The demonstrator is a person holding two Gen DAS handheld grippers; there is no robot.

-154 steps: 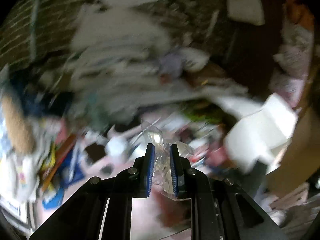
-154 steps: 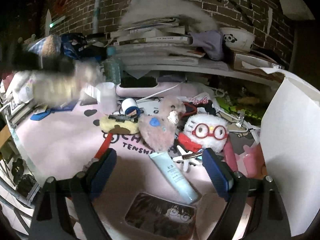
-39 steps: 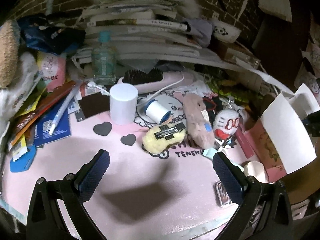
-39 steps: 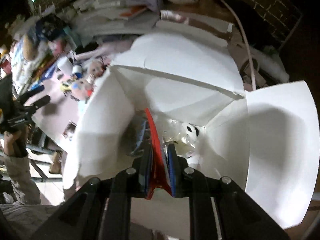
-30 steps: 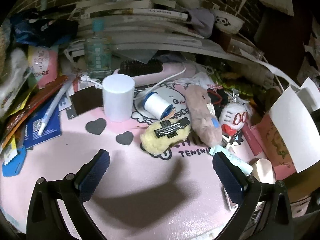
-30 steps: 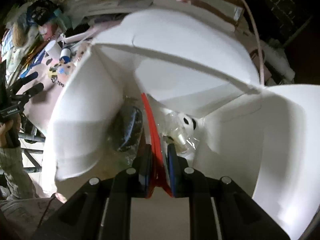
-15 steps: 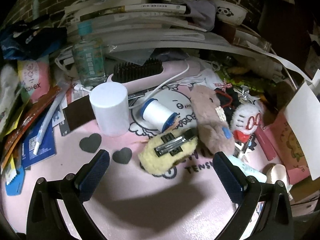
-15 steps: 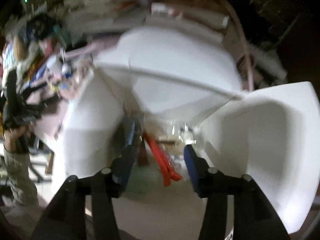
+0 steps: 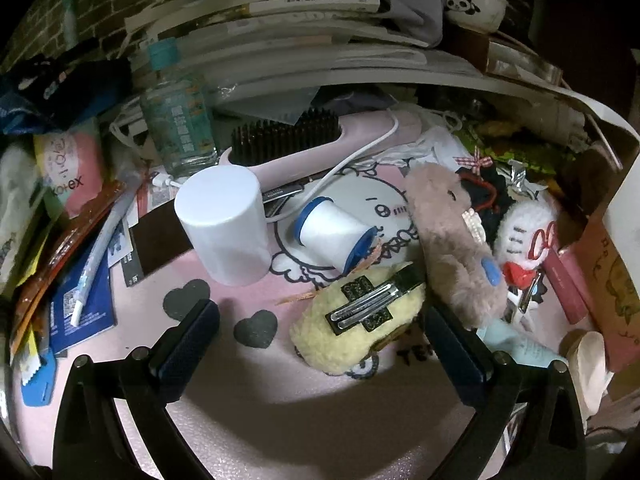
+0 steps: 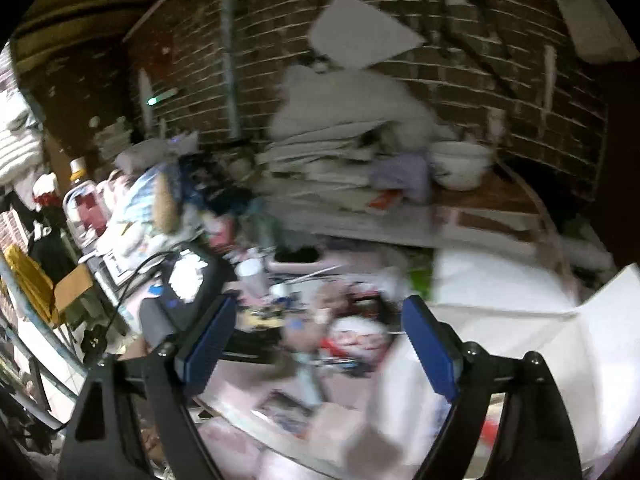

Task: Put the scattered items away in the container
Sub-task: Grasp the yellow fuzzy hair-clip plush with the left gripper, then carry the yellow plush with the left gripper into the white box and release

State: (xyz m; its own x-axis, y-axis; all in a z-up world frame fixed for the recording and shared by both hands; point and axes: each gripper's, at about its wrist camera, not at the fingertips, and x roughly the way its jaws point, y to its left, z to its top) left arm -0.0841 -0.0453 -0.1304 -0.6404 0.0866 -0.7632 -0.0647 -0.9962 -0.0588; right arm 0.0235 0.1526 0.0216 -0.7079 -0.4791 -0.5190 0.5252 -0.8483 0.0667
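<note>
The left tongs tilt down over the pink desk mat, jaws wide and empty, straddling a cream fuzzy hair clip. The right tongs point across the desk, jaws just opened wide, nothing between them; the white box sits at the desk's right edge.

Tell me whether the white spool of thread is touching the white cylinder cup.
Apart. In the left wrist view a strip of pink mat and a white cable show between the spool of thread and the cylinder cup.
</note>
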